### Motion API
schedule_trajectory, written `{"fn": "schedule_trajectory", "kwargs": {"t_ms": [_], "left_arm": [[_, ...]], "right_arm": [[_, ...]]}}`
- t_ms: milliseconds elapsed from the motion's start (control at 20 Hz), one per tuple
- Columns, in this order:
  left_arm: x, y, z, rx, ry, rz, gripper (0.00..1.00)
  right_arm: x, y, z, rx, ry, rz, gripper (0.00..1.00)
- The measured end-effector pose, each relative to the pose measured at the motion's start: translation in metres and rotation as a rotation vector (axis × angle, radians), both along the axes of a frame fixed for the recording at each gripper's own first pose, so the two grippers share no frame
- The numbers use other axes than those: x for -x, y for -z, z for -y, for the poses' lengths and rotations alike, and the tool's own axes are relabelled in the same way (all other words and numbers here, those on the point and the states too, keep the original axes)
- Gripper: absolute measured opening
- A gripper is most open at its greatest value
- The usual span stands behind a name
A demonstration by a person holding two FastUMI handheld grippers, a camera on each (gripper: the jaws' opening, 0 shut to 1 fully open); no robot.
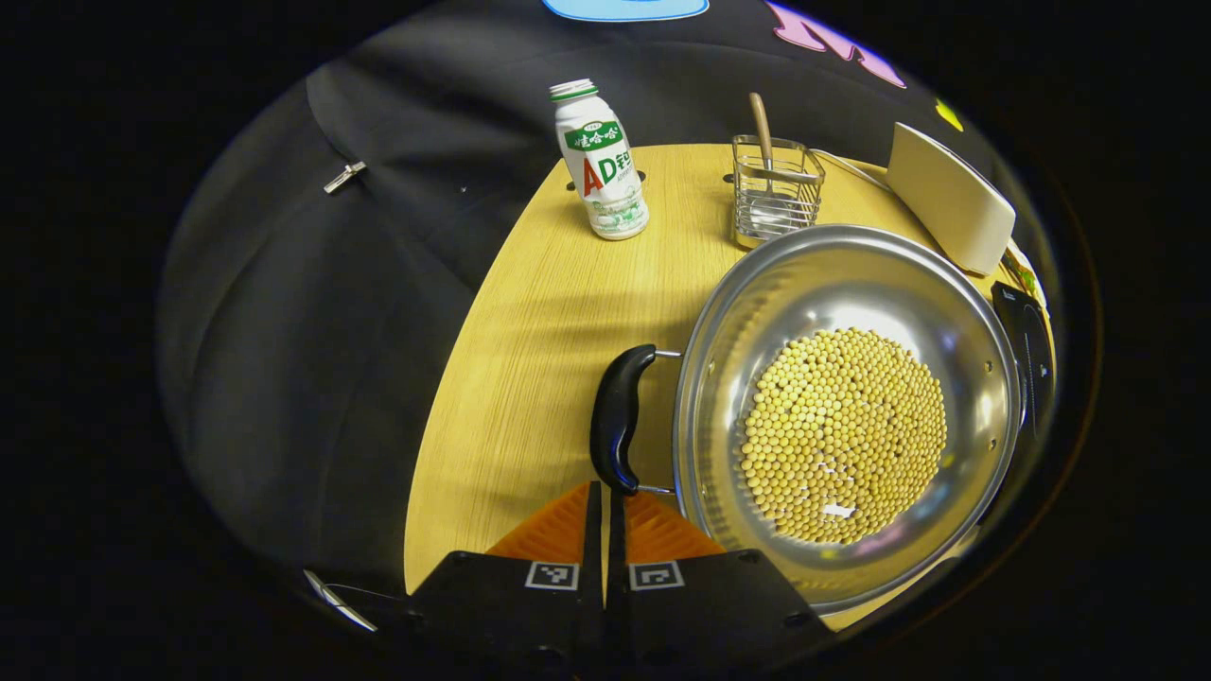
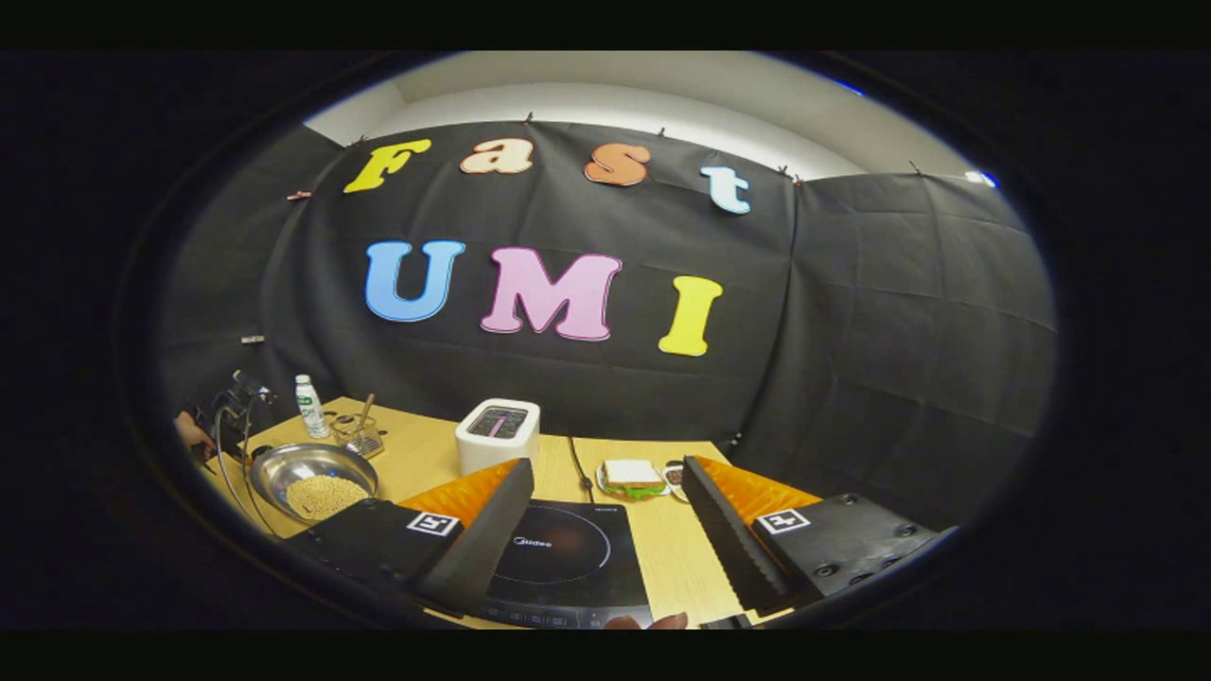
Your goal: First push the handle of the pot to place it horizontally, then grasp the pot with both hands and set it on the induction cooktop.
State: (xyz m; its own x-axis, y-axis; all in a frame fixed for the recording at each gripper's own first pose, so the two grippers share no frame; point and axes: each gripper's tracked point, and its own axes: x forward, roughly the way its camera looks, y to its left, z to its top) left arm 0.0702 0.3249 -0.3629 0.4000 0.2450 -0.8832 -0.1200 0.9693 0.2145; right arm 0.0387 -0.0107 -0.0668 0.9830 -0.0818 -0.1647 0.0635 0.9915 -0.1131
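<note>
just ahead of my closed left gripper [image 1: 604,511], the shiny steel pot of beans [image 1: 842,416] on the wooden table [image 1: 539,322] turns its black handle [image 1: 617,416] lengthwise toward me, while my right gripper [image 2: 605,525] hangs wide open, well apart.

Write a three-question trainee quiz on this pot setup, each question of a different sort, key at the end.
1. True or false: the left tongs are shut, with their tips next to the pot's black handle.
2. Multiple choice: what fills the bottom of the pot? A) water B) small yellow beans C) rice D) nothing
3. Short answer: in the right gripper view, which appliance lies between the fingers of the open right tongs?

Key:
1. True; the tips meet just at the handle's near end.
2. B; the beans cover the pot's floor.
3. The black induction cooktop, flat on the wooden table, with a white toaster behind it.
</note>
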Motion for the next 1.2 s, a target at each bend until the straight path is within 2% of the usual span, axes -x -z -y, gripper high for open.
{"fn": "schedule_trajectory", "kwargs": {"t_ms": [150,350,500,650,750,850,950,1050,1150,1200], "left_arm": [[0.002,-0.007,0.003,0.020,-0.026,0.048,0.05],[0.009,-0.027,-0.008,-0.023,-0.031,0.134,0.05],[0.009,-0.046,-0.011,-0.043,0.007,0.215,0.05],[0.004,-0.067,-0.001,-0.029,0.083,0.302,0.07],[0.005,-0.076,0.001,-0.017,0.115,0.342,0.15],[0.003,-0.080,0.016,0.058,0.137,0.373,0.27],[-0.001,-0.080,0.026,0.127,0.145,0.396,0.50],[-0.006,-0.080,0.028,0.159,0.149,0.414,0.79],[-0.013,-0.074,0.029,0.179,0.153,0.415,0.82],[-0.016,-0.071,0.028,0.187,0.157,0.409,0.87]], "right_arm": [[0.000,0.003,-0.002,0.002,-0.008,-0.007,0.98],[0.001,0.008,-0.010,-0.011,-0.029,-0.024,0.98],[0.000,0.010,-0.020,-0.013,-0.057,-0.033,0.98],[-0.004,0.016,-0.042,-0.022,-0.107,-0.048,0.98],[-0.009,0.022,-0.063,-0.036,-0.150,-0.067,0.98],[-0.013,0.031,-0.086,-0.060,-0.200,-0.093,0.98],[-0.018,0.042,-0.112,-0.084,-0.249,-0.122,0.98],[-0.022,0.055,-0.139,-0.117,-0.297,-0.161,0.98],[-0.026,0.071,-0.164,-0.164,-0.333,-0.213,0.98],[-0.030,0.078,-0.172,-0.187,-0.333,-0.236,0.98]]}}
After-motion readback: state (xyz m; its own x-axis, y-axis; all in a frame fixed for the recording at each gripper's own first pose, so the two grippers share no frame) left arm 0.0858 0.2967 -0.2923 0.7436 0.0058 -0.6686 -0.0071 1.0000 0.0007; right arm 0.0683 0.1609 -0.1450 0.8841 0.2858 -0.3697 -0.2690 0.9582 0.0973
